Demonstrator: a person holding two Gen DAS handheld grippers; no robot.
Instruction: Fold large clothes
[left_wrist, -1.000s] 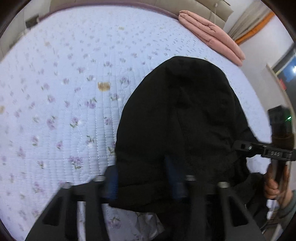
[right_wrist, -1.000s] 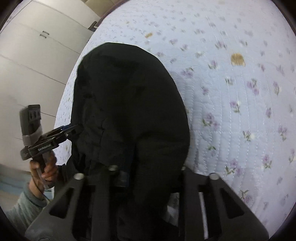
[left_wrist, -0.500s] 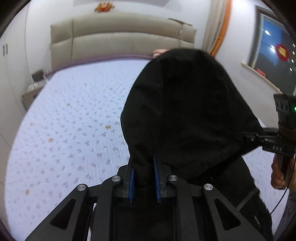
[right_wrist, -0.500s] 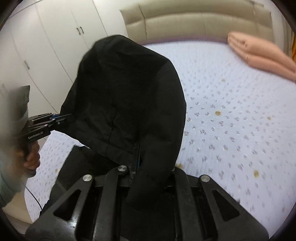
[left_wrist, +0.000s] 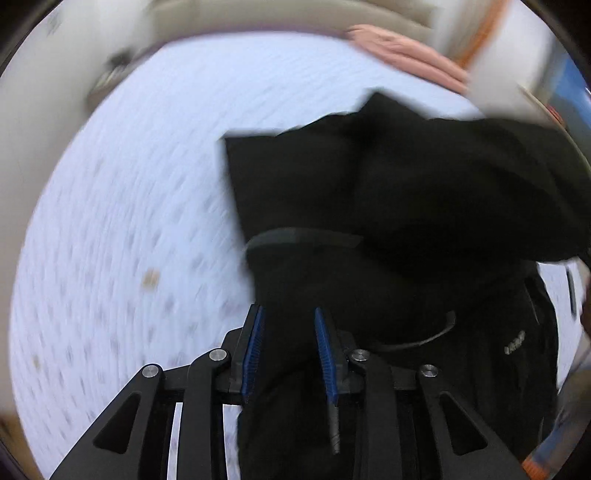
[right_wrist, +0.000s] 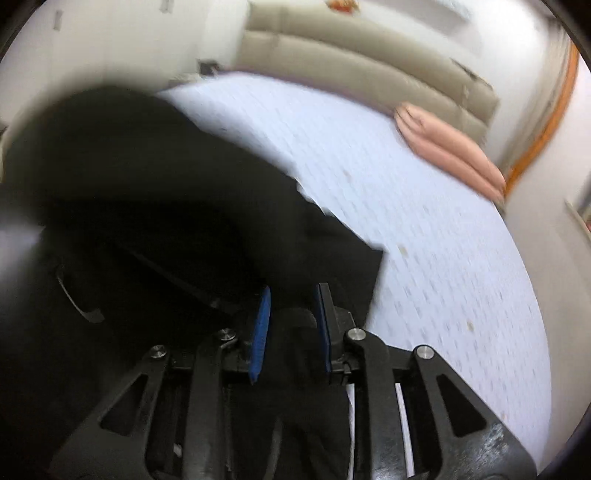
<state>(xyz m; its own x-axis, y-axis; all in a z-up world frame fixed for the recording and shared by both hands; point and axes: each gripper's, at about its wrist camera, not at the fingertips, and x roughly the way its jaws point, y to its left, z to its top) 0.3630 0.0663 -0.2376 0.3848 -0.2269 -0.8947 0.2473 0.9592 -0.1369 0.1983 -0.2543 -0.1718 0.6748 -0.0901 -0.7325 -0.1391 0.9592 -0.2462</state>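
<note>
A large black jacket (left_wrist: 388, 206) hangs between my two grippers over the floral bed sheet (left_wrist: 129, 184). My left gripper (left_wrist: 288, 332) has its blue pads closed on a bunch of the black fabric. My right gripper (right_wrist: 291, 317) also clamps black fabric of the jacket (right_wrist: 147, 192) between its blue pads. The garment spreads sideways, with a straight edge towards the bed. Both views are motion-blurred.
A folded pink blanket (left_wrist: 406, 55) lies at the far side of the bed, also in the right wrist view (right_wrist: 450, 151). A beige padded headboard (right_wrist: 351, 62) stands behind the sheet (right_wrist: 424, 240). White wardrobe and walls surround the bed.
Both grippers have swung the jacket down and forwards over the bed. It has changed from a hanging hood shape to a wider spread. The views are now blurred by motion.
</note>
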